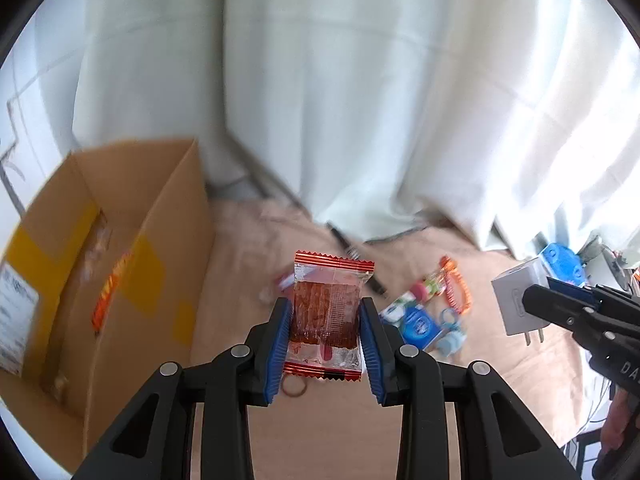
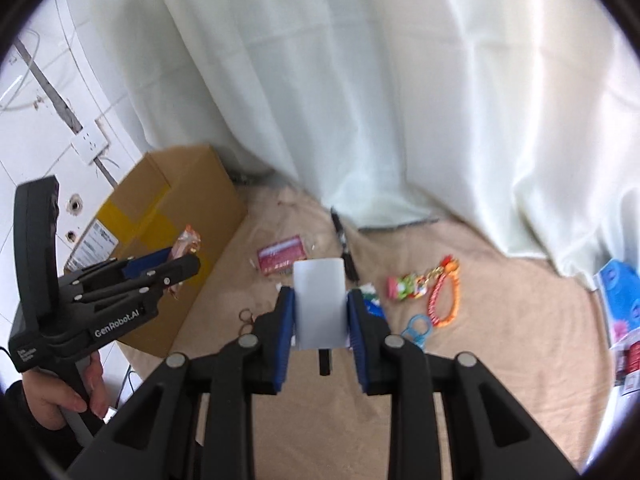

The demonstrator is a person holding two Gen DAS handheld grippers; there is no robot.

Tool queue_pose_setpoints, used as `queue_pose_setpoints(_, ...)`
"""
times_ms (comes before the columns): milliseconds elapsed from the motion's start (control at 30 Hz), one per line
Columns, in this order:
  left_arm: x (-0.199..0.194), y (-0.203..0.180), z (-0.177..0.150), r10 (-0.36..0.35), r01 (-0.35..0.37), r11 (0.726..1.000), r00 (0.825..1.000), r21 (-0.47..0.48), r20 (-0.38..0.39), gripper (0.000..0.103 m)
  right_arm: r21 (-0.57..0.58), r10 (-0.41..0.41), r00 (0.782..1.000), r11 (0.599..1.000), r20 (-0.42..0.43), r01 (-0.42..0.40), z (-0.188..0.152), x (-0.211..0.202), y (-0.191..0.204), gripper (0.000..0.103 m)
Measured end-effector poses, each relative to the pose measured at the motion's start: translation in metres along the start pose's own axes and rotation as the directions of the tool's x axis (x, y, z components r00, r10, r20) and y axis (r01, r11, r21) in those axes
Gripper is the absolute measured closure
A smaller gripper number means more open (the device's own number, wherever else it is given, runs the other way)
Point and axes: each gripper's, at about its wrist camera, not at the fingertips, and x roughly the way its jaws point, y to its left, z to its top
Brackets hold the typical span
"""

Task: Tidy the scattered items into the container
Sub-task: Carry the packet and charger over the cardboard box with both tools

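Black tool (image 1: 326,330), blue ribbed pads (image 1: 280,344), silver pivot screws.

left gripper (image 1: 326,320) clamped, raised | right gripper (image 2: 320,312) clamped, raised | hand (image 2: 60,396) on handle

Cardboard box (image 1: 100,264) smeared with blur, contents unreadable; its label (image 1: 14,320) cut by the left edge. Charger (image 2: 320,304) hides the blue packet (image 2: 374,304) behind.
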Motion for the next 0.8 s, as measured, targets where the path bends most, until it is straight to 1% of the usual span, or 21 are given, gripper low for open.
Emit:
queue_pose_setpoints(100, -0.008, -0.006, 0.010, -0.018, 0.018, 1.000, 1.000, 0.000, 0.005, 0.068, 0.005, -0.008, 1.000, 1.000, 0.026, 0.008, 0.005, -0.012, -0.003, 0.073)
queue_pose_setpoints(233, -0.013, -0.011, 0.020, -0.026, 0.026, 1.000, 1.000, 0.002, 0.008, 0.068, 0.004, -0.026, 0.999, 1.000, 0.047, 0.026, 0.006, -0.021, -0.006, 0.073)
queue_pose_setpoints(367, -0.020, -0.013, 0.023, -0.020, 0.020, 1.000, 1.000, 0.020, 0.022, 0.068, 0.021, -0.026, 0.998, 0.999, 0.050, 0.025, 0.006, -0.024, -0.008, 0.073)
queue_pose_setpoints(500, -0.024, -0.012, 0.024, -0.022, 0.021, 1.000, 0.999, 0.023, 0.025, 0.068, 0.013, -0.033, 0.997, 0.999, 0.063, 0.032, 0.006, -0.027, -0.004, 0.073)
queue_pose_setpoints(633, -0.027, -0.007, 0.025, -0.006, 0.005, 1.000, 1.000, 0.018, 0.029, 0.068, -0.008, -0.036, 0.997, 0.999, 0.069, 0.037, 0.008, -0.028, 0.001, 0.073)
queue_pose_setpoints(700, -0.029, -0.004, 0.026, 0.018, -0.019, 0.999, 0.999, 0.027, 0.040, 0.068, -0.017, -0.031, 0.997, 0.999, 0.070, 0.032, 0.011, -0.028, 0.005, 0.073)
queue_pose_setpoints(800, -0.034, 0.011, 0.029, 0.019, -0.020, 1.000, 0.999, 0.001, 0.043, 0.068, -0.042, -0.006, 0.998, 0.999, 0.069, 0.008, 0.019, -0.025, 0.014, 0.073)
